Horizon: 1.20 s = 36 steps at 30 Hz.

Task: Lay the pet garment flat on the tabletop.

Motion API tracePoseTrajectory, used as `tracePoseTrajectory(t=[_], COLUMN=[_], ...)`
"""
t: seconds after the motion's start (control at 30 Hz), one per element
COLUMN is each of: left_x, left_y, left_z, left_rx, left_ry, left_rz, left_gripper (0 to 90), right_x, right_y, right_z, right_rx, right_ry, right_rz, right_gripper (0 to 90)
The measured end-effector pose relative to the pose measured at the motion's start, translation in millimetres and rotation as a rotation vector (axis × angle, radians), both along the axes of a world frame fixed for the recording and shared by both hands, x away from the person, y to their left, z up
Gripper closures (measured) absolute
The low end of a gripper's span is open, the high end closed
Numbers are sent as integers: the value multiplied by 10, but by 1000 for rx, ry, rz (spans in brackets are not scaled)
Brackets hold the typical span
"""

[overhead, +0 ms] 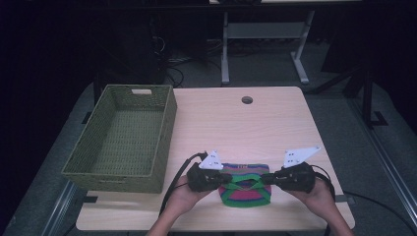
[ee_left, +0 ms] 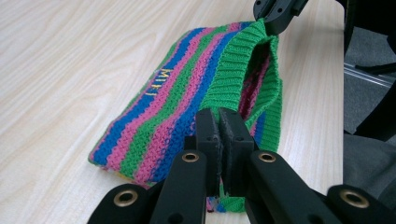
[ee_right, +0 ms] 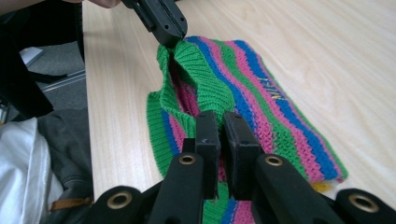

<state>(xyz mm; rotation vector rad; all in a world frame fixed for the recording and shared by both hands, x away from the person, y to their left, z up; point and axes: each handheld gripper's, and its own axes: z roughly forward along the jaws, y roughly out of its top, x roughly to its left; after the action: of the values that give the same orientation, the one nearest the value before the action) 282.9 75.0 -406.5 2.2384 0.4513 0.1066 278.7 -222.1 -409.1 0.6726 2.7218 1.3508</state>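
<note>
Pale wood table (overhead: 275, 123) (grommet hole (overhead: 247, 100)), dark room

Yellow lettering on knit (ee_left: 159, 81) illegible.

Bare table (overhead: 236, 123) ahead, woven basket (overhead: 123, 140) in the way at the left, striped knit (overhead: 246, 186) between the hands

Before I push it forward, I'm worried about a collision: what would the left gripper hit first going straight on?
The left gripper, shut on the striped knit's green cuff, points along it at the right gripper; beyond the knit, that likely comes first.
</note>
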Motion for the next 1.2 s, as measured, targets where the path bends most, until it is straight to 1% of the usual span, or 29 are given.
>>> tracePoseTrajectory(t=[0.1, 0.17, 0.23, 0.33, 0.37, 0.6, 0.63, 0.73, 0.83, 0.93, 1.0, 1.13, 1.2], left_x=[26, 46, 69, 99, 110, 203, 211, 215, 211, 217, 248, 335, 377], left_y=[-8, -13, -20, -33, -37, -57, -59, -53, -33, -14, -7, -4, -9], left_z=[32, 51, 67, 96, 105, 167, 175, 196, 215, 234, 247, 287, 309], left_rx=[-8, -7, 0, 1, 0, 1, -2, -10, -6, -14, -14, -25, -18], left_ry=[-2, -3, -4, -9, -3, -8, 2, 11, 12, 20, 23, 46, 43], left_rz=[12, 17, 12, 16, 20, 32, 35, 44, 40, 51, 57, 79, 87], left_gripper=[873, 874, 875, 877, 877, 877, 877, 877, 877, 876, 876, 873, 873], right_x=[17, 32, 55, 90, 99, 186, 199, 224, 230, 235, 246, 313, 353], right_y=[-3, -8, -16, -32, -35, -48, -46, -36, -21, -12, -5, 9, 12], right_z=[32, 54, 71, 95, 104, 191, 201, 235, 266, 294, 315, 358, 375], right_rx=[-9, -6, -3, 6, 6, 10, 10, 5, 7, 7, 8, 8, 9], right_ry=[-8, -9, -5, 4, 8, 15, 18, 21, 17, 17, 17, 22, 31], right_rz=[-3, -4, -6, -9, -10, -18, -20, -22, -15, -12, -13, -14, -16], right_gripper=[844, 844, 845, 845, 846, 846, 846, 846, 846, 846, 845, 845, 845])
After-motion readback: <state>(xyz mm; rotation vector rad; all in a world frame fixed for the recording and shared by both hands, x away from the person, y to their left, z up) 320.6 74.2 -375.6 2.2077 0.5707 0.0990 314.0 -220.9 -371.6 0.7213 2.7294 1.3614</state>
